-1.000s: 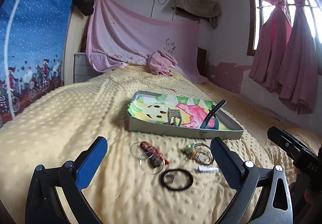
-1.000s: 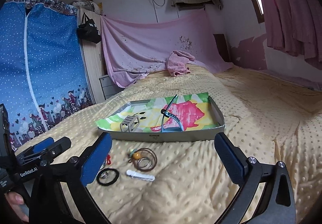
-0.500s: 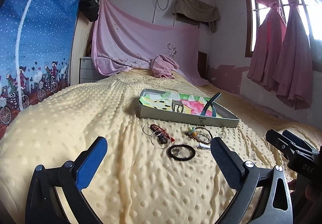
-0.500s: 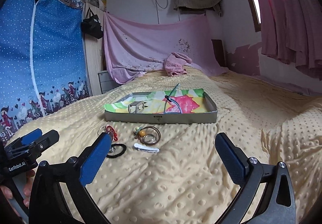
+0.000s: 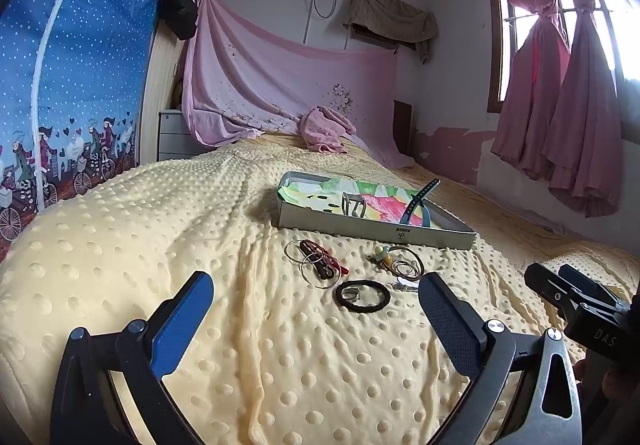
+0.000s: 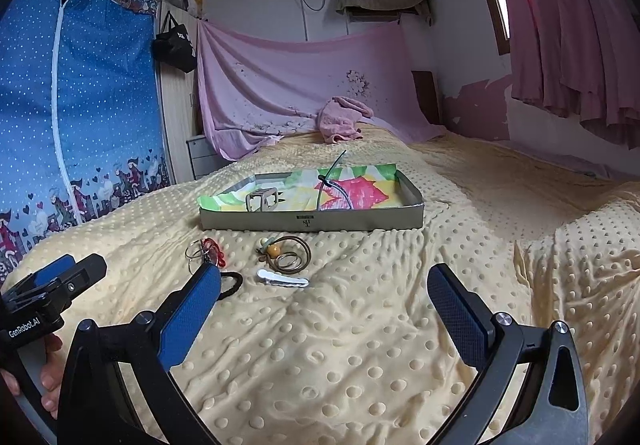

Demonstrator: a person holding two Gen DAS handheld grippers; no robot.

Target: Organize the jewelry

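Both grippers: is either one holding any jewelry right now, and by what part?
Nothing is held. The left gripper and right gripper are both open above the blanket.

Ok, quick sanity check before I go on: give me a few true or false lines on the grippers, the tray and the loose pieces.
1. Both grippers, left gripper and right gripper, are open and hold nothing. True.
2. The black hair tie lies in the tray. False: it lies on the blanket.
3. A blue watch strap sits in the tray. True.
4. The white hair clip is gripped. False: it lies loose.
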